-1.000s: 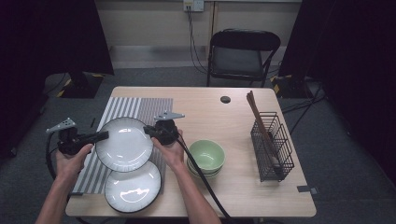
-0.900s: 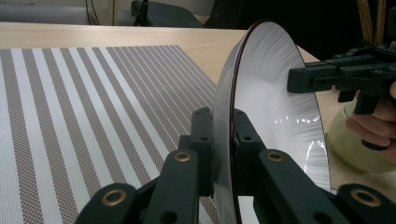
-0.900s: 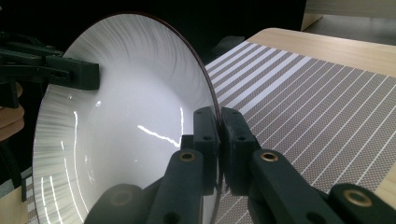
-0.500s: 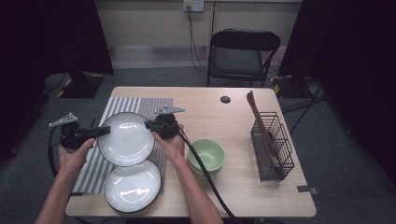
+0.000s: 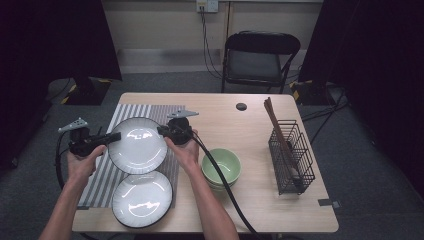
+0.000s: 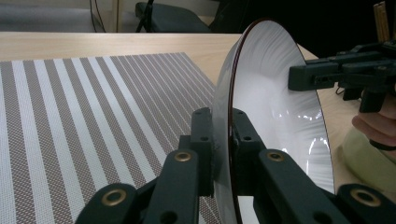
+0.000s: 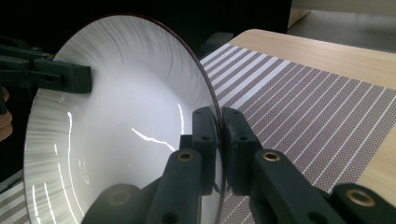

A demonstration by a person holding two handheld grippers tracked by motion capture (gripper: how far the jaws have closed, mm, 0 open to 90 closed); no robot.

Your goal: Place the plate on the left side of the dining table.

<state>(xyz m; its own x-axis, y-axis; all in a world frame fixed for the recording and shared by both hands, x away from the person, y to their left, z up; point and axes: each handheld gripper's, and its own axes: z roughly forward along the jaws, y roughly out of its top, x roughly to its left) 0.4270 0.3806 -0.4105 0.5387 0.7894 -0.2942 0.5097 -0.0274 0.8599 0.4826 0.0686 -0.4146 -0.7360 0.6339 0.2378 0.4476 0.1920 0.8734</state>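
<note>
Plate (image 5: 137,145) hangs level over the striped mat (image 5: 131,111), each hand-held gripper clenching opposite rims: left (image 5: 114,138), right (image 5: 162,131); bare counter (image 5: 225,117) lies beyond.

A: Non-task stuff, all relative to the table (image 5: 250,125). Go.
B: Striped mat (image 5: 102,175) on its left part. Second plate (image 5: 142,199) at the near edge, overlapping the mat's near right corner.
A: Bowls?
B: Green bowls (image 5: 221,167), stacked, near the table's middle, toward the front.
A: Right side?
B: Black wire rack (image 5: 291,157) on the right part, brown sticks (image 5: 277,127) leaning out of its back end. Small black disc (image 5: 241,106) near the far edge.
A: Off the table?
B: Black folding chair (image 5: 260,57) behind the far edge, wall socket (image 5: 206,5) with cables above it. Dark curtains on both sides.
</note>
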